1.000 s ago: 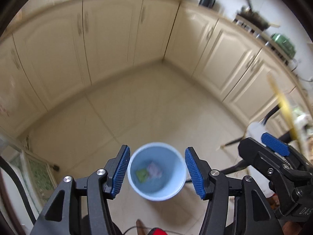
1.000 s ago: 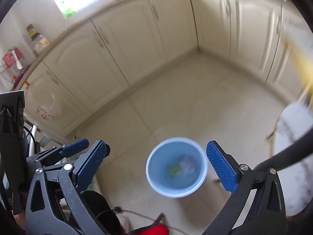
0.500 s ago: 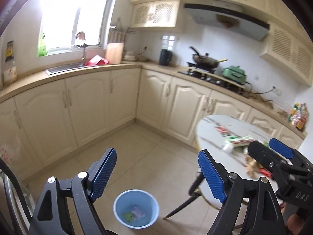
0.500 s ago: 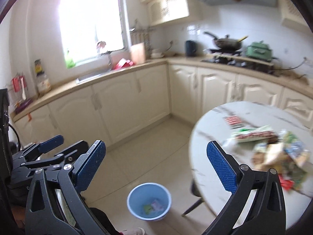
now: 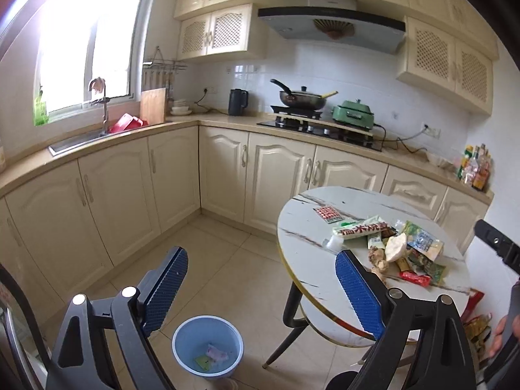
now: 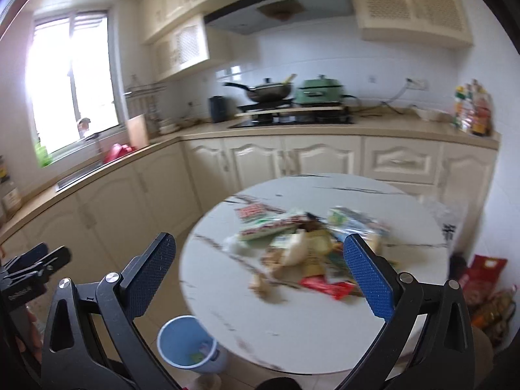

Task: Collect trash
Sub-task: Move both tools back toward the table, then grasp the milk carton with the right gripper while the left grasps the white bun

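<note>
Nearby, wrappers (image 5: pixel 406 247) heaped on table (image 5: pixel 312 260)

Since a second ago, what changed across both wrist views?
Both grippers swung up from aiming down into the light blue plastic bin to face the round white marble-look table and its pile of wrappers. The left gripper has just been opening wider, nothing between its jaws. The right gripper stayed open and empty. The bin keeps its scraps.

Daylight floods in through the window (image 5: pixel 87 42) at far left, blown out to white glare. The left wrist view is sharp; the right wrist view is motion-blurred. Fisheye bending curves the edges, corners black.
</note>
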Demonstrator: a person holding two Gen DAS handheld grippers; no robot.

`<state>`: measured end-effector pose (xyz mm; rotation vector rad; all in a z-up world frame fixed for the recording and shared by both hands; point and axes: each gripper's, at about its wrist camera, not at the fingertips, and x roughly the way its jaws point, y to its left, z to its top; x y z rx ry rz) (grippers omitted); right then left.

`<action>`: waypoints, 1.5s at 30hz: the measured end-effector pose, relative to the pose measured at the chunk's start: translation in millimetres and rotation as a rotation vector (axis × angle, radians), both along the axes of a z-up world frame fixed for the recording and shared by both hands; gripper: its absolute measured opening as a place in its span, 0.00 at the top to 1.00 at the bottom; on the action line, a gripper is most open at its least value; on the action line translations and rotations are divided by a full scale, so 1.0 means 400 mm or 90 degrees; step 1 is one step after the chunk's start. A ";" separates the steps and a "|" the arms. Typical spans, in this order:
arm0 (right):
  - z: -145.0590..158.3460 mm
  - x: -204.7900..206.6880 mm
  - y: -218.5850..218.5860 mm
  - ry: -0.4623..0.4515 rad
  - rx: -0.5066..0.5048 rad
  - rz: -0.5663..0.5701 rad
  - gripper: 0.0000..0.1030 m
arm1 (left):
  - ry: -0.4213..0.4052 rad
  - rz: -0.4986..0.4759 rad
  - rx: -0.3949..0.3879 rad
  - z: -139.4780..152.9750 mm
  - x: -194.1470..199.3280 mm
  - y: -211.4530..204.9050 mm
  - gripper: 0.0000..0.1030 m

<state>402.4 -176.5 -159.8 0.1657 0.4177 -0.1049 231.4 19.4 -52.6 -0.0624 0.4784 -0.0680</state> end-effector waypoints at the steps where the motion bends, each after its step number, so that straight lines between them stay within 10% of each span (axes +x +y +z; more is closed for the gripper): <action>1: -0.002 -0.002 -0.029 0.004 0.002 -0.015 0.00 | -0.002 -0.004 0.007 -0.021 0.019 -0.022 0.13; 13: -0.114 -0.020 -0.299 0.071 0.012 -0.119 0.00 | 0.029 -0.051 0.043 -0.116 0.261 -0.234 0.12; 27: -0.211 0.151 -0.418 0.146 -0.013 -0.076 0.00 | 0.115 -0.229 0.100 -0.219 0.512 -0.592 0.12; 40: -0.259 0.338 -0.459 0.203 -0.045 -0.014 0.00 | 0.179 -0.251 0.142 -0.352 0.732 -0.728 0.14; 45: -0.292 0.427 -0.451 0.235 -0.047 0.037 0.00 | 0.216 -0.266 0.112 -0.393 0.780 -0.724 0.34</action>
